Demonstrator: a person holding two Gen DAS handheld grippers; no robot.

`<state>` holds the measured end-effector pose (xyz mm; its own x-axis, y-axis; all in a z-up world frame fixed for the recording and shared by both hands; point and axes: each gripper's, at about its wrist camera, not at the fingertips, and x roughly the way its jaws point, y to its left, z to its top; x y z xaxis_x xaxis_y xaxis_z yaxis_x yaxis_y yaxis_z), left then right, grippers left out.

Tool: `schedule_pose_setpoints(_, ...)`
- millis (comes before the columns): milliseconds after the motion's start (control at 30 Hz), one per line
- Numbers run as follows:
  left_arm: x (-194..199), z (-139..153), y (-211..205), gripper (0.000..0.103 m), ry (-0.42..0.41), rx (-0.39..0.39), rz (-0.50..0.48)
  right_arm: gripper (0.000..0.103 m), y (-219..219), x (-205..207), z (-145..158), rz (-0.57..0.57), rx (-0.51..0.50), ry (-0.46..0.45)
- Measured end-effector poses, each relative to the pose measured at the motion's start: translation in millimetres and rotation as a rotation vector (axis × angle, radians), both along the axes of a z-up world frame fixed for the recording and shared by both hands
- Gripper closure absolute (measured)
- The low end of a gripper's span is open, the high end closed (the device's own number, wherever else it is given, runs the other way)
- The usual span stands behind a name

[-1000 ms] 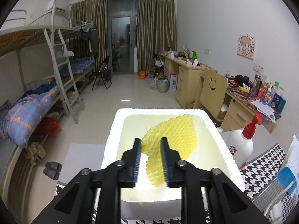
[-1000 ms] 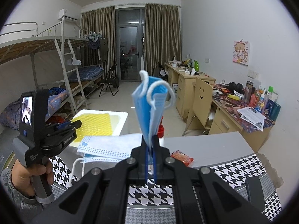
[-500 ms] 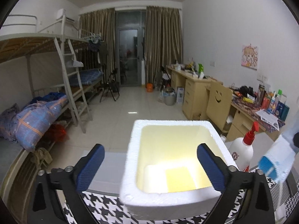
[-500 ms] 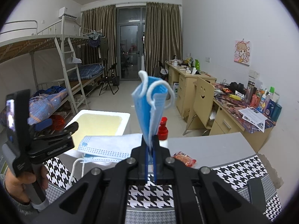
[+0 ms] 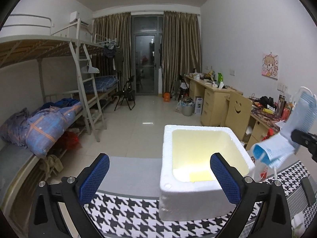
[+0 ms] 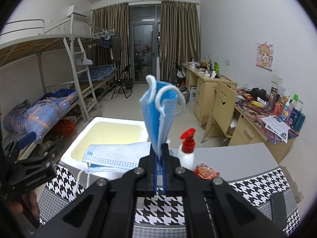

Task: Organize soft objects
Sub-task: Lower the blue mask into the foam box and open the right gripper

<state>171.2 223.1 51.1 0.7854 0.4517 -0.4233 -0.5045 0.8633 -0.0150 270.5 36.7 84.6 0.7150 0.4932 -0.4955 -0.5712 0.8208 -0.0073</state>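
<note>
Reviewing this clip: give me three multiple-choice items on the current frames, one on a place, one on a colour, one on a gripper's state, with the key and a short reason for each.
1. Where does the yellow sheet lie?
A. On the houndstooth cloth
B. On the floor of the white foam box
C. Between the left gripper's pads

2. What colour is the cap of the spray bottle?
A. Red
B. Green
C. Black

3. How does the right gripper stand?
A. Wide open and empty
B. Shut on nothing
C. Shut on the folded blue face mask

Key: B, the left wrist view shows the yellow piece at the bottom inside the box. A, the right wrist view shows a red trigger top on the white bottle. C, the mask rises from between the closed pads, while the left gripper stands open with nothing in it.
</note>
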Motion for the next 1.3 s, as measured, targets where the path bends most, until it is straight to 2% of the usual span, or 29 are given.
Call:
schedule_pose_setpoints(333,-23.6,1.5,-4.4,0.001,-0.007,0.048,0.024,0.097,20.3,10.0,-1.8,0.011,-0.013,0.02)
schedule_pose_setpoints(667,-46.7,-3.3,0.4,0.001,-0.018,0.042,0.059,0.097,41.8,22.8,-7.2,0.006,-0.038,0.053)
schedule_pose_setpoints(1300,-75.1,-7.8,2.5,0.001,-0.02,0.033,0.096,0.097,85.0,48.7,-37.7,0.041,-0.107,0.186)
